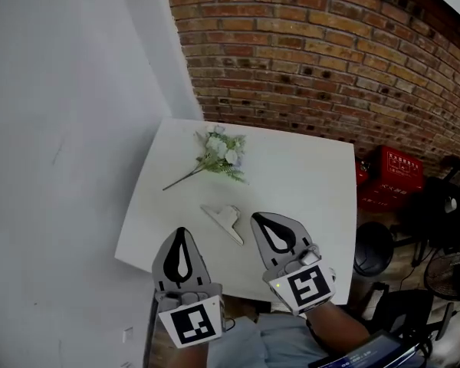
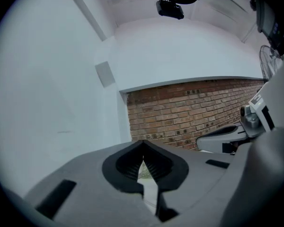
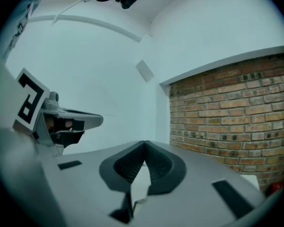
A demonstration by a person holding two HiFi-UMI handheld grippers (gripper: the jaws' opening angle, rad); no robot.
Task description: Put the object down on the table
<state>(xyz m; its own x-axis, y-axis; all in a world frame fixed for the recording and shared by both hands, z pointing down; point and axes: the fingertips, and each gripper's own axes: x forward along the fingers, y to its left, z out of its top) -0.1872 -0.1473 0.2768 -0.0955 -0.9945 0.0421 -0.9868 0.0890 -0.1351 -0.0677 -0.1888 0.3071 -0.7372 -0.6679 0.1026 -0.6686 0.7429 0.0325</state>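
A white clip-shaped object lies flat on the white table, near its front middle. Farther back lies a small bunch of white flowers with green leaves. My left gripper hovers over the table's front edge, left of the white object, its jaws shut with nothing between them. My right gripper is just right of the object, apart from it, also shut and empty. In the left gripper view the left gripper points at the brick wall. The right gripper shows its tips touching.
A white wall runs along the table's left side and a brick wall stands behind it. Right of the table on the floor are a red crate, a black round stool and a fan.
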